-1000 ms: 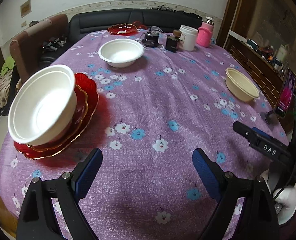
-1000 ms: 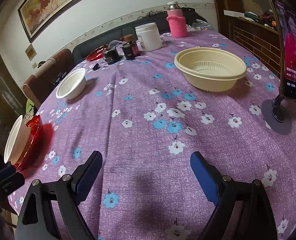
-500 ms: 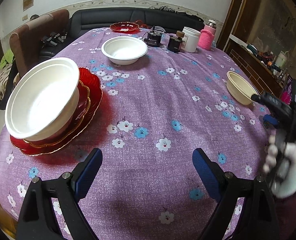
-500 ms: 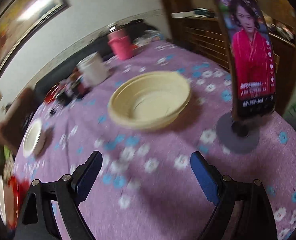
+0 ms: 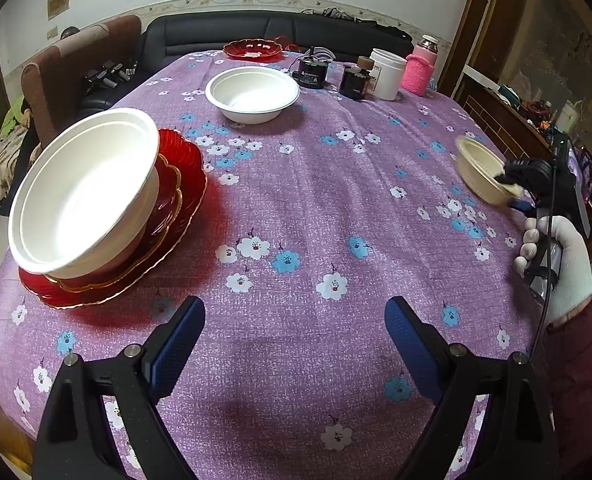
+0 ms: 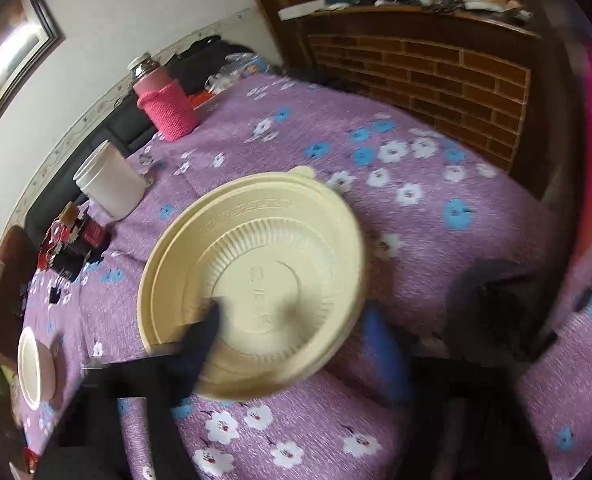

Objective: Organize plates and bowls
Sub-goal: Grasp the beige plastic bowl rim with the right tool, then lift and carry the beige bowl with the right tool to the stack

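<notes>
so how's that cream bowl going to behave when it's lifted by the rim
The cream bowl looks like thin moulded disposable ware, so probably very light. Its ribbed wall may stiffen it, yet a one-sided pinch by the right gripper, straddling the near rim, could flex the lip or let it tilt. Probably not fragile.

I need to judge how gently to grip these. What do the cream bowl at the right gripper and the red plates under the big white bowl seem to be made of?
Cream bowl: probably thin moulded plastic, matte, with fine ribbing and embossed lettering on the rim. Red plates: translucent and glossy with scalloped gold edges, so glass or clear hard plastic; I cannot tell which.
</notes>
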### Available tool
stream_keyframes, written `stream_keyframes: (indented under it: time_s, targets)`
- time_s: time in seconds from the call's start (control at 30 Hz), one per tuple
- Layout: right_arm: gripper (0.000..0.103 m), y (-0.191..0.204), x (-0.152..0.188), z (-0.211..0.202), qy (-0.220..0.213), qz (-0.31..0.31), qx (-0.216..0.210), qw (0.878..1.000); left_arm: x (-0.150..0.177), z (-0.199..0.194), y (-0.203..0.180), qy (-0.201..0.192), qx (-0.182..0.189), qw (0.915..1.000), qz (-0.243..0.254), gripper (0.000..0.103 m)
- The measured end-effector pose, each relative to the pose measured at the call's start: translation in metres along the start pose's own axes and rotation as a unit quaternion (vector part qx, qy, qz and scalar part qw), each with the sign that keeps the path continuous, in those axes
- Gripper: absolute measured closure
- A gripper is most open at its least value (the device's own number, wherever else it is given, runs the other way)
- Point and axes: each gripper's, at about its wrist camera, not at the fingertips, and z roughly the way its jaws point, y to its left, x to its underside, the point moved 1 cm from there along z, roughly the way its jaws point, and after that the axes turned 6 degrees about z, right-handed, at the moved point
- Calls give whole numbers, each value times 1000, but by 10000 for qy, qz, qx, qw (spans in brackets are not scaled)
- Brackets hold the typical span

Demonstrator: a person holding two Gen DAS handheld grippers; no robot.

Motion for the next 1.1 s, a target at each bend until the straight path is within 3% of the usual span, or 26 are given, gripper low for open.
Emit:
stream_keyframes:
  time_s: [0.13, 0.2, 0.3, 0.4, 0.53, 0.6, 0.73, 0.87, 1.1]
  targets:
    - [84, 2, 10, 1, 351, -61, -517, 9980, 0, 1, 1, 14, 16, 10000, -35, 12]
    - [87, 4, 19, -2, 664, -56, -1000, 9928, -1, 2, 1, 46, 45, 10000, -64, 12]
    - [92, 5, 34, -3, 1245, 107, -1645, 9784, 0, 4, -1, 91, 98, 9999, -89, 12]
    - [92, 13, 55, -4, 1931, 133, -2271, 9544, 2, 4, -3, 100, 153, 9998, -105, 12]
    - [92, 30, 82, -13, 2521, -160, -2627, 9312, 3, 2, 0, 91, 185, 9996, -177, 12]
    - [89, 39, 92, -21, 2526, -505, -2534, 9324, 3, 1, 4, 86, 198, 9994, -254, 12]
    - [84, 50, 106, -35, 2130, -1142, -2188, 9454, 4, 1, 8, 102, 216, 9991, -352, 12]
    - [59, 57, 111, -42, 1773, -1424, -2019, 9526, 3, -1, 7, 127, 274, 9990, -331, 12]
    - [59, 56, 115, -45, 1397, -1755, -1862, 9566, -32, 9, 3, 160, 653, 9966, -475, 12]
